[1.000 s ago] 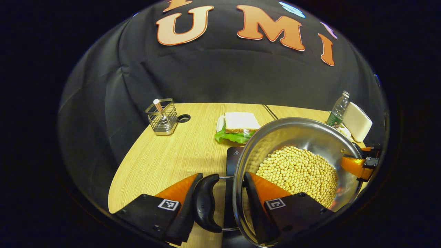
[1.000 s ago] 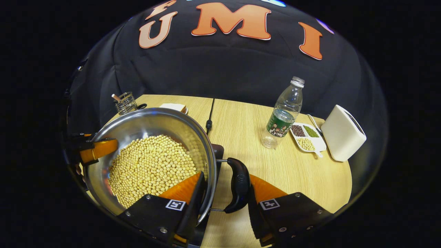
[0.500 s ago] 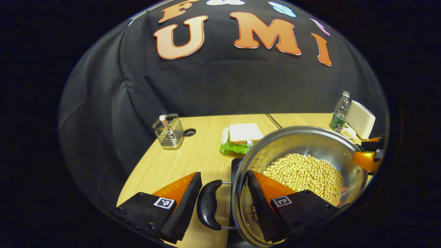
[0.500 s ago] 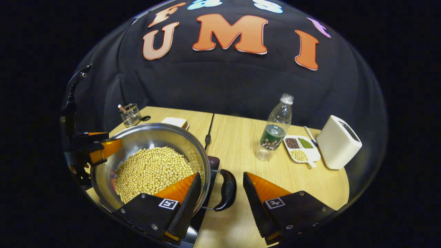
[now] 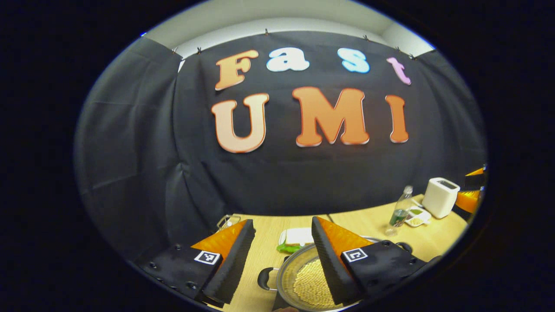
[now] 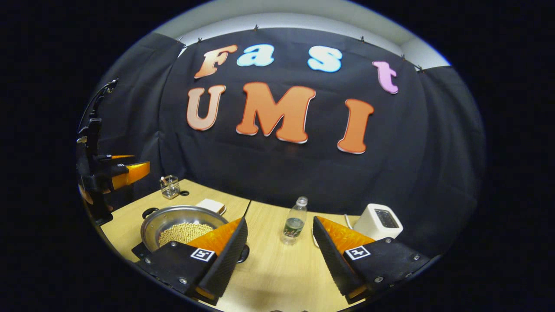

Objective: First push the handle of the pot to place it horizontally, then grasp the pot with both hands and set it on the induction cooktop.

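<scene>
Left gripper view first: the left claw [image 5: 282, 255] is spread wide with nothing between its fingers, hanging up above the desk [image 5: 368, 223]. Below it sits the pot [image 5: 303, 281] full of pale beans, with one black side handle [image 5: 263, 278] poking out level on its left. Just behind the pot there's a sandwich [image 5: 297, 237] on some lettuce, then further right a water bottle [image 5: 399, 211], a little snack tray [image 5: 416, 216] and a white toaster [image 5: 440, 203]. Over in the right gripper view, going from the left edge, you can see the other claw up in the air, then a wire holder [image 6: 169, 186] at the back of the desk, then the pot on a dark flat slab that I'd say is the induction cooktop [image 6: 139, 250], though most of it is hidden under the pot. The right claw [image 6: 279, 255] is also gaping open and empty, raised well clear of the pot. So from where I'm standing the job looks basically finished: handle looks flat, pot seems parked on the cooktop, both claws let go. Can't tell if it's centred on there.
</scene>
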Demonstrator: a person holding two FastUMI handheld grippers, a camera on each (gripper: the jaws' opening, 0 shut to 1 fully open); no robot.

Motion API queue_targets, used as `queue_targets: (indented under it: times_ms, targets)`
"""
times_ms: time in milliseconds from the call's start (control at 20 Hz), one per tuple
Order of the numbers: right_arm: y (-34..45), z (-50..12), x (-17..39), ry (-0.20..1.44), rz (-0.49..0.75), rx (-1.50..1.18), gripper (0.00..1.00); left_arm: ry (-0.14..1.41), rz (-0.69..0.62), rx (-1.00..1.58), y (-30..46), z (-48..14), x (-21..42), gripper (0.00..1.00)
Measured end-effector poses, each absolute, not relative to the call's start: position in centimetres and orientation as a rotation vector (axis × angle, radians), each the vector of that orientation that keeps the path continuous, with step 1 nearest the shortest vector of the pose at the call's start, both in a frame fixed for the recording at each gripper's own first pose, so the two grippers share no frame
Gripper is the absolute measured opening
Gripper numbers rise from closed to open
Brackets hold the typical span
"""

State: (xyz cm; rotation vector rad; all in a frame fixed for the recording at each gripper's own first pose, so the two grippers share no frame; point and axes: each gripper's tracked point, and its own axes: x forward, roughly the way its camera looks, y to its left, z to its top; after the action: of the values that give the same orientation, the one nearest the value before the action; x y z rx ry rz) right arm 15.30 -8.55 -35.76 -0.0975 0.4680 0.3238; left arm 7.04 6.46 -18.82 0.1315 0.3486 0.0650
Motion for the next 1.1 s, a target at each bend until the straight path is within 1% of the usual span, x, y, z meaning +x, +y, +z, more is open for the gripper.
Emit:
queue_targets:
  times_ms: [150, 200, 250, 300, 350, 400, 450, 500, 550, 600, 750, 800, 850, 950, 1000, 1050, 1100]
  targets:
    - [-13.3, -31.9, 15.6, 0.369, 0.272, -0.11, 0.95, 0.237, 0.046, 0.117, 5.0, -12.0, 6.4, 0.89]
    - [-14.8, -30.4, 15.6, 0.339, 0.252, -0.119, 0.98, 0.206, 0.045, 0.116, 4.8, -10.1, 6.2, 0.9]
    - [-16.3, -28.6, 15.5, 0.311, 0.235, -0.122, 0.95, 0.183, 0.05, 0.114, 4.7, -8.4, 6.0, 0.92]
    - [-17.6, -26.8, 15.6, 0.28, 0.224, -0.12, 0.95, 0.164, 0.05, 0.107, 4.4, -6.8, 5.3, 0.92]
    - [-18.7, -25.2, 15.6, 0.256, 0.209, -0.116, 0.95, 0.153, 0.047, 0.096, 4.2, -6.3, 5.2, 0.88]
    - [-19.7, -23.7, 15.8, 0.231, 0.193, -0.107, 0.95, 0.14, 0.052, 0.084, 4.2, -5.8, 4.7, 0.92]
    - [-20.6, -22.3, 15.8, 0.209, 0.183, -0.098, 0.95, 0.131, 0.062, 0.076, 4.4, -4.8, 4.3, 0.89]
    - [-21.5, -20.9, 15.7, 0.187, 0.175, -0.084, 0.95, 0.12, 0.07, 0.066, 4.6, -3.8, 3.7, 0.92]
    - [-21.8, -20.0, 15.8, 0.167, 0.178, -0.076, 0.95, 0.11, 0.075, 0.053, 4.6, -2.8, 3.2, 0.92]
    - [-22.3, -19.0, 15.6, 0.151, 0.177, -0.067, 0.97, 0.098, 0.081, 0.037, 4.7, -1.7, 2.6, 0.92]
    - [-23.0, -16.6, 14.6, 0.128, 0.196, -0.06, 0.95, 0.045, 0.095, 0.008, 5.2, 2.1, 1.0, 0.92]
    - [-23.0, -15.9, 14.2, 0.117, 0.2, -0.059, 0.97, 0.031, 0.097, 0.009, 5.2, 3.1, 0.5, 0.87]
    - [-23.0, -15.1, 14.0, 0.106, 0.202, -0.061, 0.95, 0.013, 0.105, 0.01, 5.3, 4.1, 0.1, 0.92]
    - [-23.1, -13.7, 13.8, 0.081, 0.192, -0.072, 0.95, -0.008, 0.109, 0.005, 5.1, 5.7, -1.1, 0.93]
    - [-23.4, -13.1, 13.8, 0.074, 0.181, -0.075, 0.97, -0.016, 0.1, 0.005, 4.7, 6.3, -1.5, 0.94]
    - [-23.4, -12.6, 13.6, 0.07, 0.177, -0.075, 0.97, -0.023, 0.104, 0.013, 4.6, 6.7, -2.0, 0.94]
    - [-23.3, -11.8, 13.3, 0.057, 0.183, -0.068, 0.95, -0.031, 0.103, 0.025, 4.7, 7.3, -2.3, 0.95]
